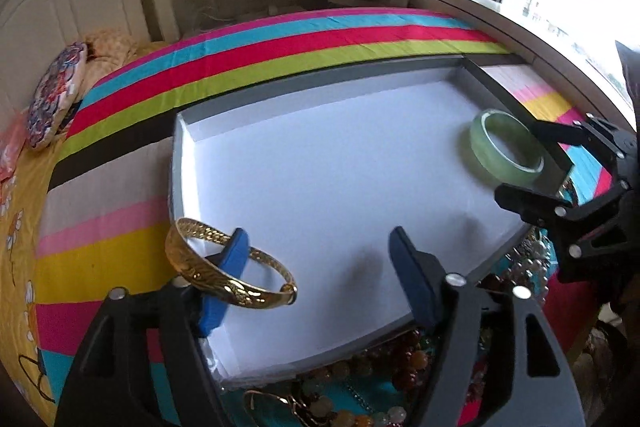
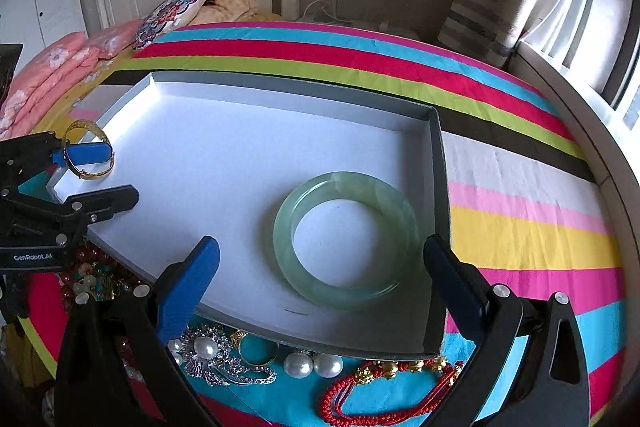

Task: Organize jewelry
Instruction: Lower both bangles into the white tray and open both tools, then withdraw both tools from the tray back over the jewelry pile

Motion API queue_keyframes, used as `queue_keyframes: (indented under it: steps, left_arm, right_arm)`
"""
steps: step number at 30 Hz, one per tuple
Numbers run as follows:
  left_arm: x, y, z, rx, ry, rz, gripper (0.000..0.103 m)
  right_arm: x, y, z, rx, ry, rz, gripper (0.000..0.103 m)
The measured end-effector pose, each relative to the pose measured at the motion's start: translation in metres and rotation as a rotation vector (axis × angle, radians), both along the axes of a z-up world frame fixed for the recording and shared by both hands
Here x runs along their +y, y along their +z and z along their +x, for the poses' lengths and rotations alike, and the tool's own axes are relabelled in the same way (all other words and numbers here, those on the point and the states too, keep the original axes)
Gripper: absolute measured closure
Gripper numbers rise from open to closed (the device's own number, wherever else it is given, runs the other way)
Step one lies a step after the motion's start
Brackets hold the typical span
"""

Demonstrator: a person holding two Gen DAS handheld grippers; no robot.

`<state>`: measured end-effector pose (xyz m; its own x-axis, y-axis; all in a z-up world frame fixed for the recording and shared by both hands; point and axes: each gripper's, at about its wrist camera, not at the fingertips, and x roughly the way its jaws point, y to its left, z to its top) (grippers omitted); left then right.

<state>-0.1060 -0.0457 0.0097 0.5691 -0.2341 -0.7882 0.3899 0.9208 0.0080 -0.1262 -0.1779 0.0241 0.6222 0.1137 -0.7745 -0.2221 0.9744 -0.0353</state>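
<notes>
The gold bangle [image 1: 228, 269] hung looped on my wide-open left gripper's [image 1: 320, 271] left finger, right over the tray's [image 1: 320, 163] near-left corner.

Black hand-held gripper [image 2: 316, 279], blue pads [image 2: 184, 287]

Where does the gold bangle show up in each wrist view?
Left wrist: the gold bangle sits lower left, hooked over the left tool's left finger, above the tray's near-left corner.
Right wrist: the bangle is small at the left edge, on that blue finger.
Shared landmark: the green bangle, lying flat in the white tray.
</notes>
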Motion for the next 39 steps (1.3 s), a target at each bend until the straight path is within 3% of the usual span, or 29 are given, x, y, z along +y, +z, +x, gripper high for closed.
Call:
queue_keyframes:
  steps: [1,4,7,10,12,17,23,29,33,36,38,39]
  left_arm:
    - [-0.001,0.003,-0.001,-0.006,-0.013,0.009,0.014]
    - [-0.001,0.026,-0.003,-0.046,-0.068,0.003,0.010]
    - [0.012,0.056,0.005,-0.081,-0.055,-0.064,0.007]
    - [0.039,0.087,0.006,-0.128,-0.032,-0.203,0.003]
    - [0.049,0.096,0.006,-0.157,-0.003,-0.205,0.003]
    - [0.076,0.096,-0.022,-0.214,0.109,-0.222,0.003]
    - [0.109,0.054,-0.068,-0.210,0.259,-0.200,0.003]
    - [0.118,0.027,-0.099,-0.211,0.296,-0.231,0.003]
    - [0.103,0.026,-0.115,-0.270,0.238,-0.235,0.003]
    - [0.081,0.024,-0.121,-0.286,0.127,-0.149,0.003]
    - [0.070,0.019,-0.123,-0.276,0.075,-0.097,0.007]
    - [0.066,0.016,-0.124,-0.267,0.054,-0.077,0.015]
  right_arm:
    - [-0.003,0.003,0.000,-0.010,0.001,0.016,0.005]
    - [-0.013,0.025,-0.007,-0.098,0.017,0.083,0.005]
    - [-0.025,0.051,-0.019,-0.220,0.033,0.139,0.005]
    - [-0.043,0.075,-0.039,-0.373,0.061,0.216,0.005]
    - [-0.057,0.078,-0.050,-0.432,0.042,0.221,0.005]
    - [-0.080,0.060,-0.056,-0.332,0.021,0.191,0.005]
    - [-0.092,0.021,-0.087,-0.209,0.069,0.132,0.005]
    - [-0.103,-0.003,-0.100,-0.134,0.042,0.139,0.005]
    - [-0.102,-0.009,-0.104,-0.126,0.023,0.141,0.005]
    - [-0.101,-0.008,-0.104,-0.136,0.018,0.125,0.005]
    - [-0.102,-0.008,-0.103,-0.138,0.015,0.134,0.005]
    - [-0.102,-0.008,-0.102,-0.138,0.014,0.138,0.005]
